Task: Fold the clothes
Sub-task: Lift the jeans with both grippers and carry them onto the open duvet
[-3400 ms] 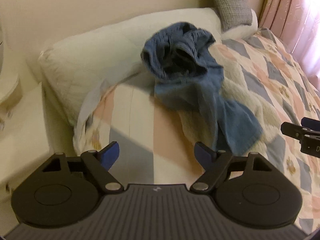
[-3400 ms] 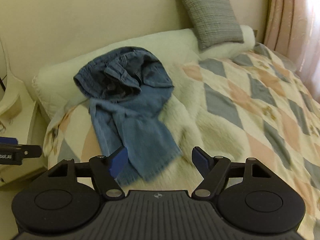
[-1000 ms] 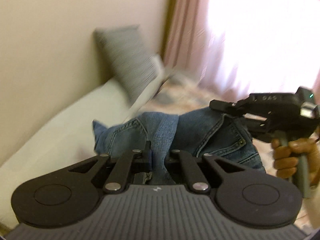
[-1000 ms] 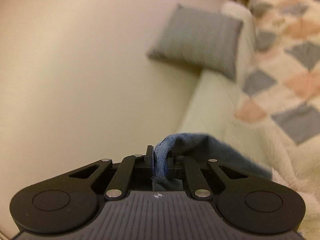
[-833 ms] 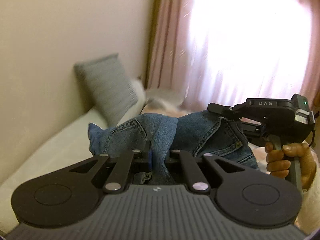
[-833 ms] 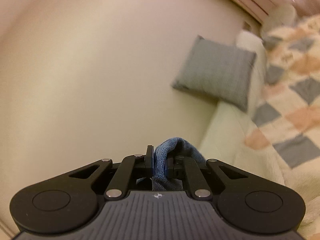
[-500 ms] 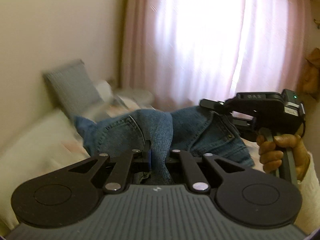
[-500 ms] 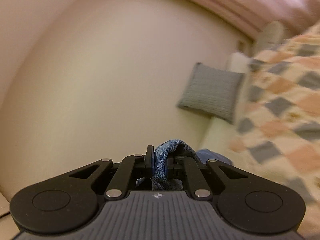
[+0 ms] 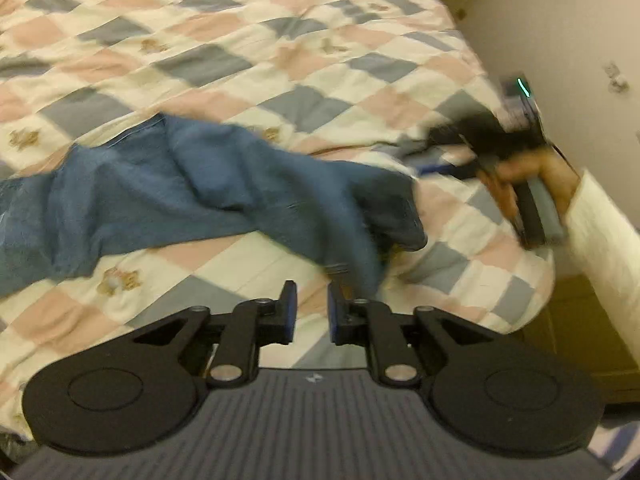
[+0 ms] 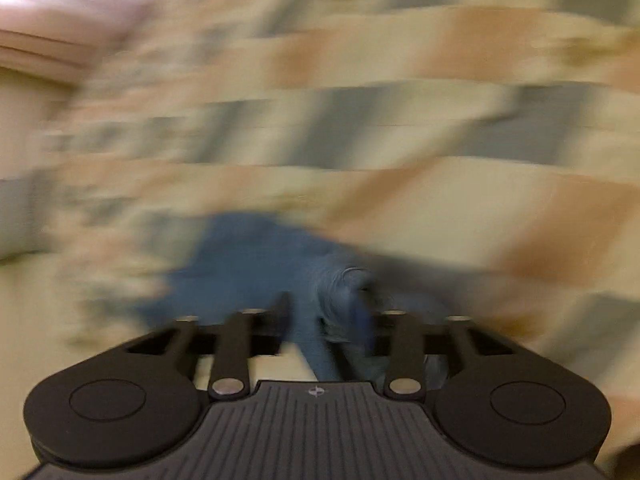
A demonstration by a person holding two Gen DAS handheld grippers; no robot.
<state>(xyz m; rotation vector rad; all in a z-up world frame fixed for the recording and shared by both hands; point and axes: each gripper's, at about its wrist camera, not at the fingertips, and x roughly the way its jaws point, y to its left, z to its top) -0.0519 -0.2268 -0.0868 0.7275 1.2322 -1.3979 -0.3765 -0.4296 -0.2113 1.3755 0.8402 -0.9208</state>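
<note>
The jeans (image 9: 208,192) sprawl on the checked quilt (image 9: 280,40), from nine to one o'clock of the left gripper (image 9: 309,312), whose empty jaws are opening. The right gripper (image 10: 324,320) is opening too, denim between its blurred fingers.

This is a bedroom in someone's home. A bed takes up most of the room, spread with a soft patchwork quilt (image 9: 248,52) in pink, grey-blue and cream squares, some stitched with little teddy bears. A pair of blue jeans (image 9: 208,188) lies rumpled across it. Past the corner of the bed stands a plain cream wall (image 9: 560,20), and low beside the mattress sits a piece of wooden furniture (image 9: 576,320).
</note>
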